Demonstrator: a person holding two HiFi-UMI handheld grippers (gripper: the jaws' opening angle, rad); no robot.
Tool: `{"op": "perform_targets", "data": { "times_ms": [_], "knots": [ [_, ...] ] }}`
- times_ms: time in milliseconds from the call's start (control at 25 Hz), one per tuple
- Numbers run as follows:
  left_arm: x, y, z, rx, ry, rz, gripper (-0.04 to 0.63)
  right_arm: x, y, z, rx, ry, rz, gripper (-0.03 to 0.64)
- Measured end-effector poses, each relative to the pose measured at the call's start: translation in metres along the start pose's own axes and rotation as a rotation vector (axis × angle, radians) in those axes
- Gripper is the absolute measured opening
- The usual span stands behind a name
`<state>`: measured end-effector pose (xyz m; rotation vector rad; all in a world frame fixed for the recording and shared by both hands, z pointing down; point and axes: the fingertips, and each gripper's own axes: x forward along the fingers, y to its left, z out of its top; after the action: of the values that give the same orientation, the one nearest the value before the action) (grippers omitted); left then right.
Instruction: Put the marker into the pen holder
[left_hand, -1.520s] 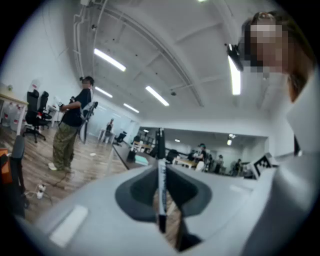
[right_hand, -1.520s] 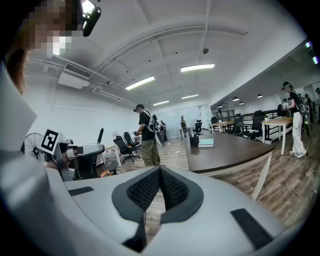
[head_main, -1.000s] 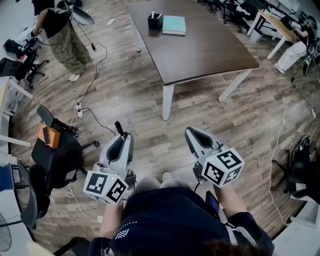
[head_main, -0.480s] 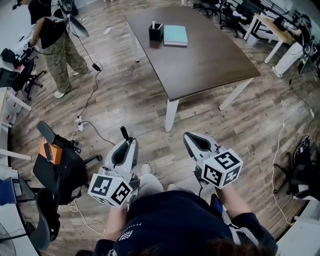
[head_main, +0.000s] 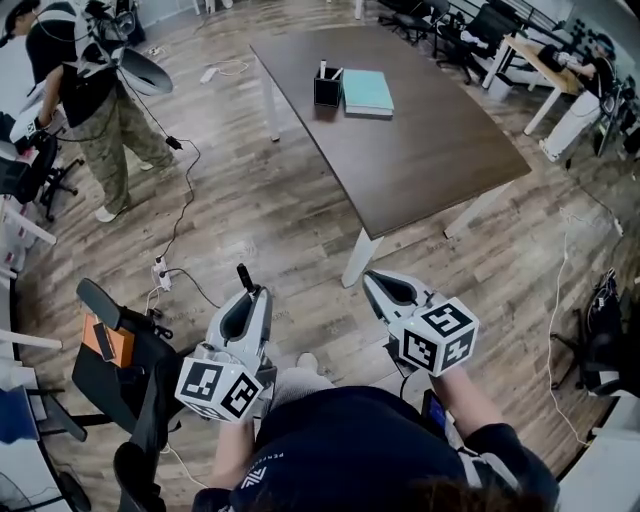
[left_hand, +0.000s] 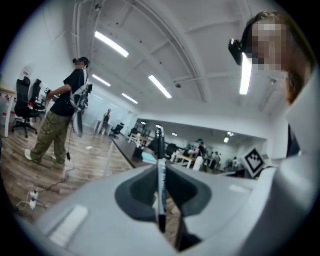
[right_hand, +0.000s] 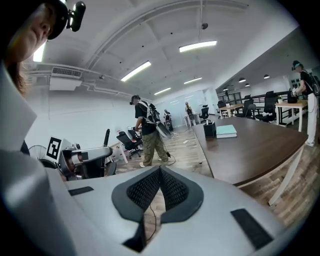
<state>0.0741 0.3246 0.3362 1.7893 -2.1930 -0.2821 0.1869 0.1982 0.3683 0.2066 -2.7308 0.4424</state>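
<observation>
Firmly, left gripper (head_main: 250, 292) clamps slim marker (left_hand: 160, 187); right gripper's (right_hand: 159, 172) textured fingers (right_hand: 145, 189) touch

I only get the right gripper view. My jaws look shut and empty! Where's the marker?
Observer: The marker stands pinched between the jaws of the left gripper; the left gripper view shows it.
Operator: Yay! Is the pen holder empty?
Observer: No. The head view looks down on the pen holder, and something thin and pale stands in it.
Operator: Anything to bump into on the left?
Observer: A black office chair with an orange thing on it stands on the floor at the person's left.
</observation>
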Motion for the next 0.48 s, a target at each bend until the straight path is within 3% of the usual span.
{"op": "perform_targets", "data": {
  "times_ms": [480],
  "knots": [
    [0.033, 0.081, 0.016, 0.010, 0.019, -0.016, 0.048, 0.085, 0.002, 0.030, -0.016, 0.018, -0.043, 0.000]
  ]
}}
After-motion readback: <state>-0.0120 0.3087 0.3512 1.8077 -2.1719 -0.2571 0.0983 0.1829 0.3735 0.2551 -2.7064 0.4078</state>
